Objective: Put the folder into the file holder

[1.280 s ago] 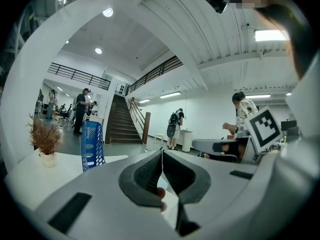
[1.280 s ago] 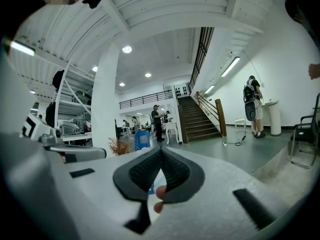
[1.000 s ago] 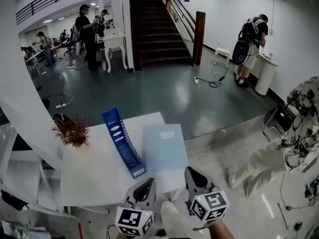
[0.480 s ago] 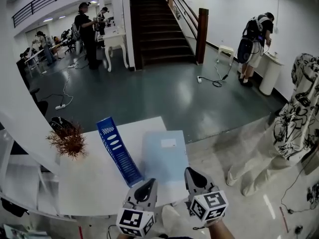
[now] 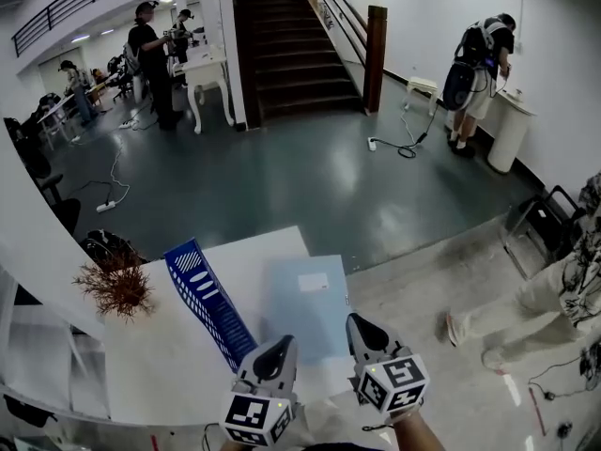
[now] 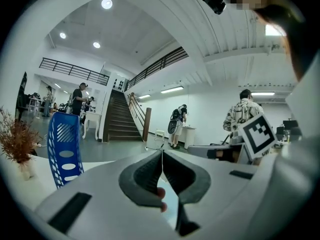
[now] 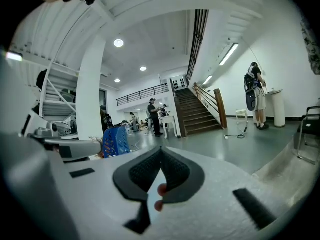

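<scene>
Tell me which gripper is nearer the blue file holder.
Left. The left gripper sits just past the file holder's near end, toward the person. The right gripper is farther right, by the right edge of the light blue folder.

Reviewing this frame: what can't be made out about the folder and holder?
- Folder near corners: head view, hidden behind left claw and right claw.
- Folder label print: head view, too small.
- File holder base: left gripper view, cut off by claw body.
</scene>
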Demonstrator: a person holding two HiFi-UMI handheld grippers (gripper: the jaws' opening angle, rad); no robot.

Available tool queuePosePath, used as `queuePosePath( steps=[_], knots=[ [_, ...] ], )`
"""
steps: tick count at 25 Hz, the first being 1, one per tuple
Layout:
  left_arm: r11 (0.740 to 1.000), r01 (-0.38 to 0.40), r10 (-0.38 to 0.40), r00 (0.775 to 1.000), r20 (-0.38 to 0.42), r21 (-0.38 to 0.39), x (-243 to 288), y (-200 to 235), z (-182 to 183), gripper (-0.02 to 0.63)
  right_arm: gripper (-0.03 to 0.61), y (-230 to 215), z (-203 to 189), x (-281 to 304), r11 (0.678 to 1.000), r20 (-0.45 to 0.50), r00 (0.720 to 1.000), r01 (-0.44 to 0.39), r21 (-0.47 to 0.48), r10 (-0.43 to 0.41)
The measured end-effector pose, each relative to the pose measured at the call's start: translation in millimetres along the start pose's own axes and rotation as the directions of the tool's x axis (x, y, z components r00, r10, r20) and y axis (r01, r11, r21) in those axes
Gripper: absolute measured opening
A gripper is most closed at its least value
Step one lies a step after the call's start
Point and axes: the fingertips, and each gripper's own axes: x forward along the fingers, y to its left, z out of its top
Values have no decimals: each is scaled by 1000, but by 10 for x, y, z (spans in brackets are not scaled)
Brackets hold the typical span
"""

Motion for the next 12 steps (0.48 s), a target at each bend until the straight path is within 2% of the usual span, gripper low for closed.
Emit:
queuePosePath(
  steps=[12],
  knots=[
    [1000,5,-6,1000,-12,-10,517,123,33,8,2,-417,-107,524,999,-73,997,-28,17,29]
  ],
)
